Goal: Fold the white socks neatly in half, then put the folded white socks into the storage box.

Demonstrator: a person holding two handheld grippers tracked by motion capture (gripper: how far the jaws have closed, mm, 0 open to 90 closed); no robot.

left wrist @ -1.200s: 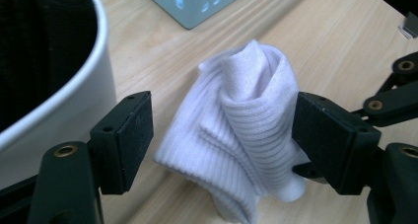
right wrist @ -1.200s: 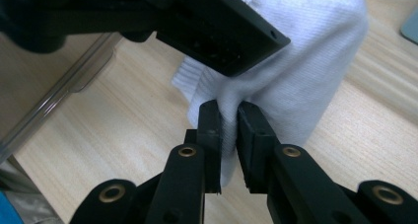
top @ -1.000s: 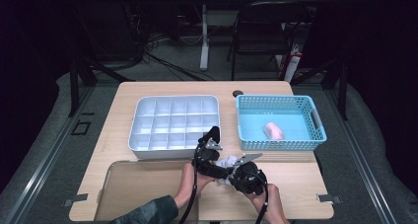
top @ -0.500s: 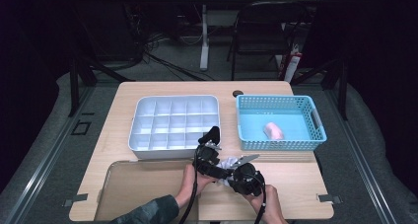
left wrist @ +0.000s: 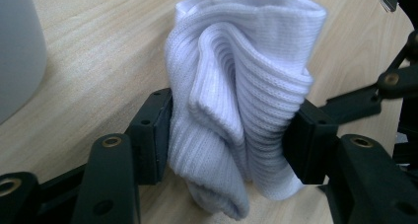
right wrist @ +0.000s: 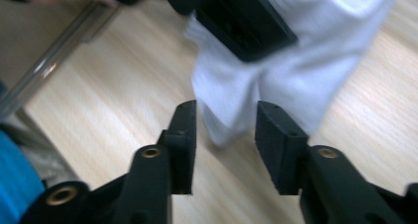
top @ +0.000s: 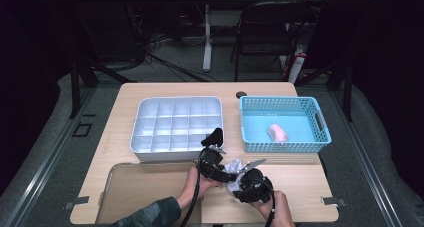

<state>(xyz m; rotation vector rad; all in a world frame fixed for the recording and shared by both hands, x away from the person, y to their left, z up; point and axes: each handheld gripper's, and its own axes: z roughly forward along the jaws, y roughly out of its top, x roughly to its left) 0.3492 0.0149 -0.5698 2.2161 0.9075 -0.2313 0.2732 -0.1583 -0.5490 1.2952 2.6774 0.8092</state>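
Observation:
A white ribbed sock (left wrist: 236, 110) is bunched upright over the wooden table. My left gripper (left wrist: 229, 130) is shut on it: its jaws have just been closing and both pads (left wrist: 155, 130) press into the fabric. My right gripper (right wrist: 226, 135) is open, its jaws have just been opening, and the sock's lower tip (right wrist: 222, 120) hangs loosely between them. In the high view both grippers, left (top: 222, 168) and right (top: 239, 179), meet at the sock (top: 234, 165) near the table's front edge.
A white divided tray (top: 177, 98) stands just behind the hands. A blue basket (top: 282, 148) to the right holds a pink rolled item (top: 278, 132). A clear flat tray (top: 145, 187) lies at the front left. Chairs and cables sit beyond the table.
Both hands stay in the same spot at the front of the table, with the sock still between the two grippers. No larger shift shows in the high view.

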